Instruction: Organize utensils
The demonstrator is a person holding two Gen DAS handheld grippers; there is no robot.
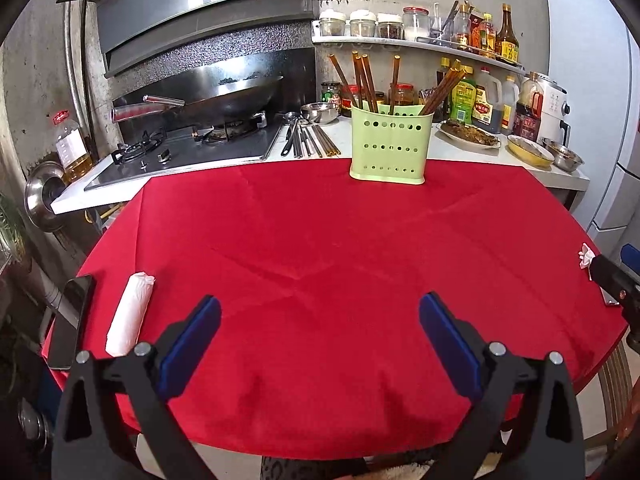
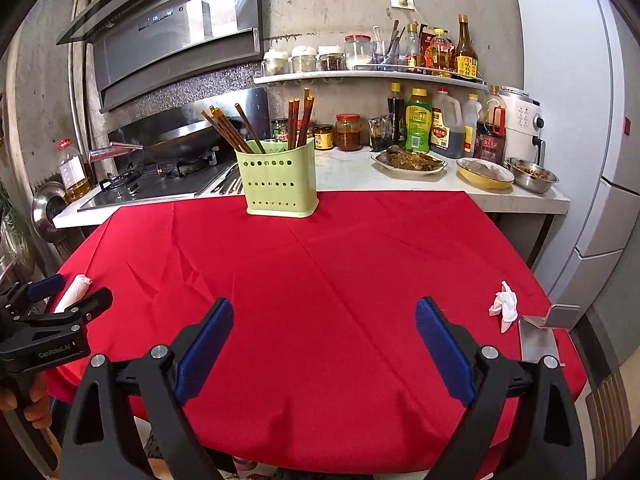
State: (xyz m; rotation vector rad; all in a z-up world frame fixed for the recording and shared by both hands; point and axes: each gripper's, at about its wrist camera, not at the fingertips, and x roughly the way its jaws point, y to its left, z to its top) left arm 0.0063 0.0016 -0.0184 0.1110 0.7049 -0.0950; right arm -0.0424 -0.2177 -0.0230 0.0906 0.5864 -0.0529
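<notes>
A light green perforated utensil holder (image 1: 391,144) stands upright at the far edge of the red tablecloth (image 1: 320,248). Several brown chopsticks (image 1: 364,80) stick out of it. It also shows in the right wrist view (image 2: 280,180) with its chopsticks (image 2: 300,120). My left gripper (image 1: 320,312) is open and empty, low over the near part of the cloth. My right gripper (image 2: 324,316) is open and empty too, over the near cloth. Loose metal utensils (image 1: 308,140) lie on the counter behind the holder, to its left.
A white roll (image 1: 130,314) and a dark phone (image 1: 72,320) lie at the cloth's left edge. A crumpled tissue (image 2: 504,306) and a metal stand (image 2: 544,328) sit at the right edge. Behind are a wok (image 1: 224,100) on the stove, food dishes (image 2: 408,160) and bottles.
</notes>
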